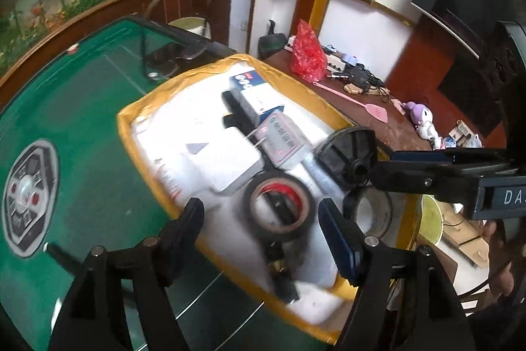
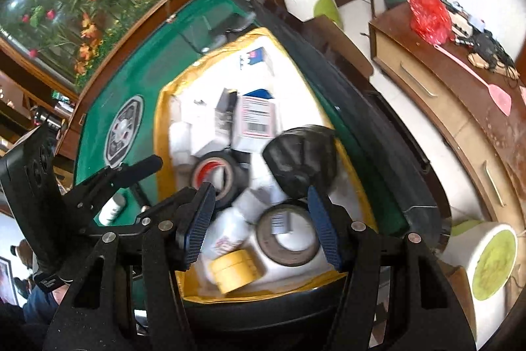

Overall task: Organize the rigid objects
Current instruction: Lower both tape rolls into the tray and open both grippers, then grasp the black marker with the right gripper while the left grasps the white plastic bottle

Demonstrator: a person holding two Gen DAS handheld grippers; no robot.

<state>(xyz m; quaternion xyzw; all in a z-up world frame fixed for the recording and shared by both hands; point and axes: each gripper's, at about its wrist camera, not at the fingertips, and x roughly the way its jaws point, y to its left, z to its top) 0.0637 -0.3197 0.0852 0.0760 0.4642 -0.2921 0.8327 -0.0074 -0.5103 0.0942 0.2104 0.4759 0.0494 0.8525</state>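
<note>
A white foam box with a yellow taped rim (image 1: 125, 134) (image 2: 161, 134) sits on the green table. It holds a black tape roll with a red core (image 1: 277, 209) (image 2: 218, 175), a grey tape roll (image 2: 287, 236) (image 1: 373, 213), a yellow tape roll (image 2: 235, 270), a black round spool (image 1: 348, 153) (image 2: 300, 160), white boxes (image 1: 227, 163) and a pink-labelled box (image 1: 284, 140) (image 2: 256, 117). My left gripper (image 1: 261, 221) is open and empty above the black roll. My right gripper (image 2: 261, 224) is open and empty above the grey roll; it also shows in the left wrist view (image 1: 437, 170).
The green game table (image 1: 82, 107) has a grey hexagonal centre panel (image 1: 28, 196). A small white bottle (image 2: 111, 208) lies on it by the box. A wooden sideboard (image 2: 460, 107) with a red bag (image 2: 427, 9) and pink fly swatter (image 2: 476, 81) stands at right. Stools (image 2: 490, 255) flank the table.
</note>
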